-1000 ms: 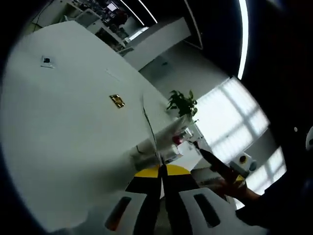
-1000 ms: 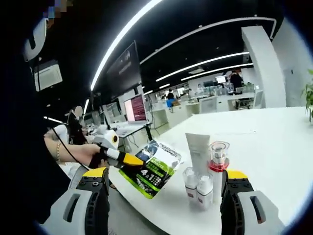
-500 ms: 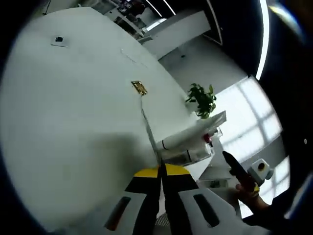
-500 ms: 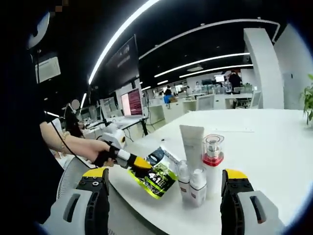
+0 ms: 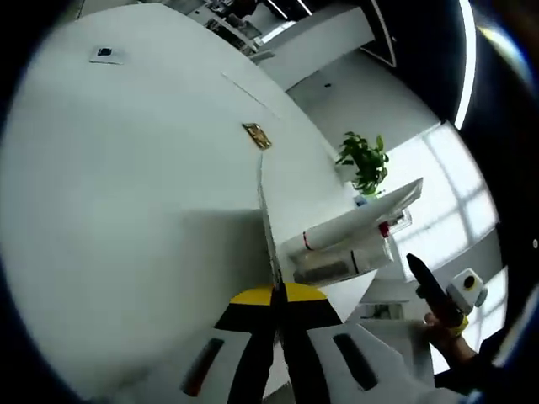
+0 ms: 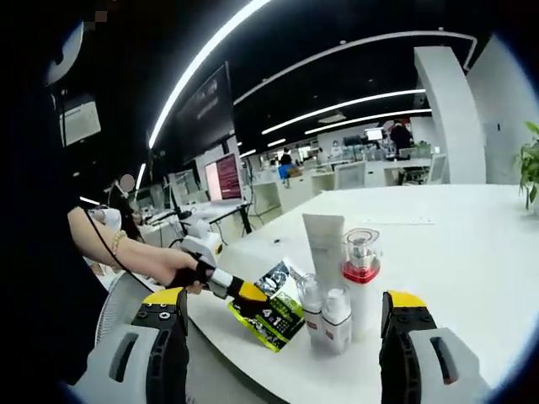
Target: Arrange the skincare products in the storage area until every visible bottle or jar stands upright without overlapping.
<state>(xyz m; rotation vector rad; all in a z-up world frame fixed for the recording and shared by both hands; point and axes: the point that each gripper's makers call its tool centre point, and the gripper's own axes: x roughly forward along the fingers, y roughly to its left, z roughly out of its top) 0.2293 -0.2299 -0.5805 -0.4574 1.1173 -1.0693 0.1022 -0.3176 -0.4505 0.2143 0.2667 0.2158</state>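
Note:
My left gripper point(image 5: 276, 290) is shut on the edge of a green sachet point(image 5: 264, 210), which I see edge-on as a thin sheet. In the right gripper view the same left gripper point(image 6: 226, 285), held by a hand, keeps the green sachet point(image 6: 274, 307) low over the table edge, just left of the bottles. A white tube point(image 6: 324, 244), a clear pump bottle with a red collar point(image 6: 360, 273) and two small bottles point(image 6: 322, 310) stand upright together. My right gripper point(image 6: 285, 299) is open, its jaws on either side of this group with nothing between them.
The white table point(image 6: 455, 244) stretches behind the bottles. A small gold item point(image 5: 257, 136) and a dark tag point(image 5: 104, 53) lie on it. A potted plant point(image 5: 363, 164) stands at the far end. Desks and screens point(image 6: 223, 181) sit beyond the table edge.
The left gripper has carried the sachet lower and closer to the bottle group. The right view has shifted slightly, with the bottles now nearer its centre.

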